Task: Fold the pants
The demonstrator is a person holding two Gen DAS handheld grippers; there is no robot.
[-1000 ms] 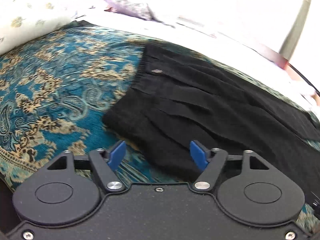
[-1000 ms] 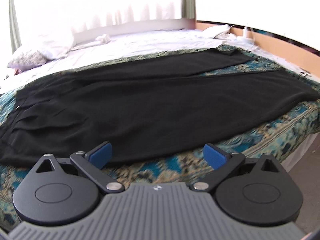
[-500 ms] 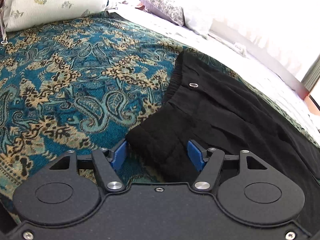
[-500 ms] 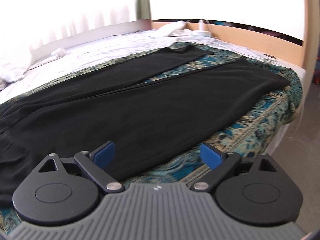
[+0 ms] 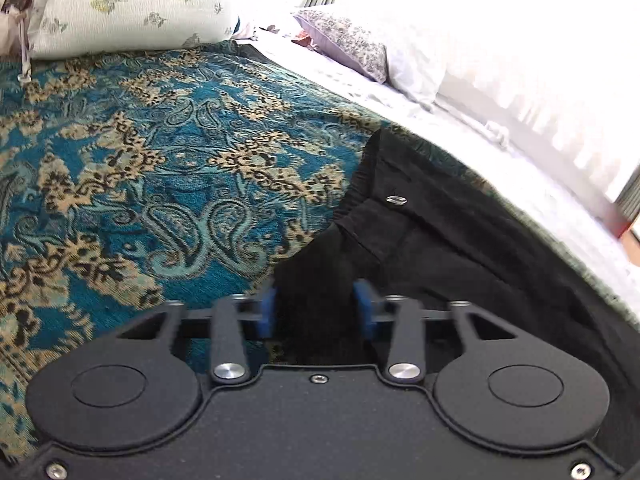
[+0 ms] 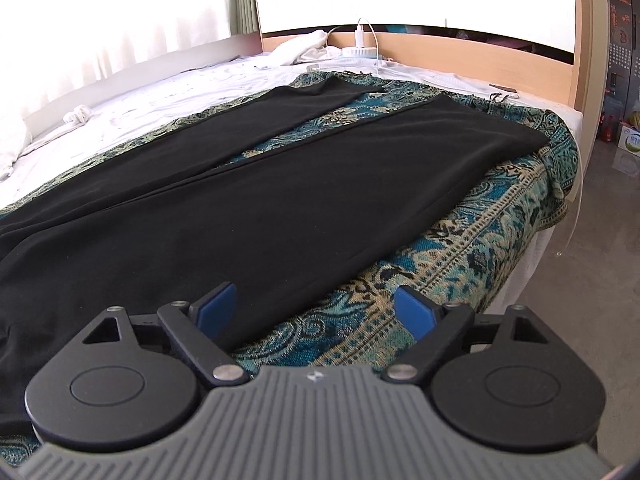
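pants: long black soft-fabric pants (image 6: pixel 280 216) lie spread flat on the bed, on the teal-and-gold paisley woven bedspread (image 5: pixel 132 184); waistband end in left wrist view, both legs run toward 1 o'clock in right wrist view, a strip of bedspread showing between them
waistband: edge with small silver button (image 5: pixel 396 200) at 1 o'clock from left claw; near corner bunched and pulled toward the claw
left claw (image 5: pixel 316 310): jaws have just been closing, blue pads (image 5: pixel 266 312) now press on the waistband corner of the pants from both sides – grasping it
right claw (image 6: pixel 316 312): jaws spread wide, released, have just been closing slightly; left pad sits over the near edge of the pant leg, right pad over bare bedspread, pant edge runs between them, not pinched
bed: white sheet (image 6: pixel 160 100) at 11 o'clock beyond pants; wooden footboard (image 6: pixel 460 48) at 1 o'clock
pillows: pale floral pillow (image 5: pixel 132 4) at 10 o'clock, lilac patterned pillow (image 5: pixel 344 38) at 12 o'clock in left wrist view
floor: grey floor (image 6: pixel 580 260) at 3 o'clock of right claw
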